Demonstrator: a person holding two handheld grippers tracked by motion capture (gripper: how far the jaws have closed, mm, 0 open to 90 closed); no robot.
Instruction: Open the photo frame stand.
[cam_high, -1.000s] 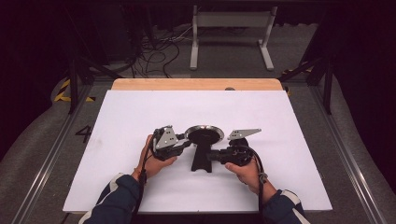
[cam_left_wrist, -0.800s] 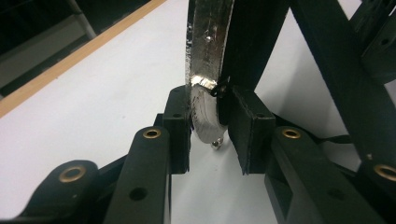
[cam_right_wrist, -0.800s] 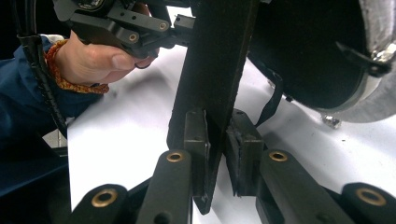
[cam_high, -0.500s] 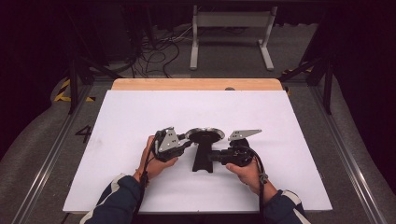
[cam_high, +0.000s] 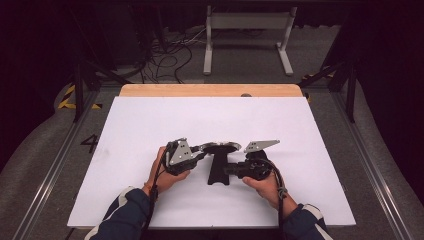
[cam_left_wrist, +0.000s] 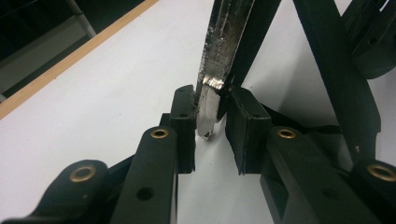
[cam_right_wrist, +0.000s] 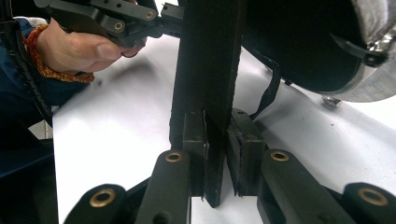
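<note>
I see the black frying pan with its long flat handle mid-table on the white sheet. Left gripper has just been closing, pads pinching the shiny metal rim; right gripper pinches the handle. Looks stiff, heavy, slick at the rim, so I'd grip the handle

We counted one black stand with a round metal plate, two grippers, and one white worktop.
</note>
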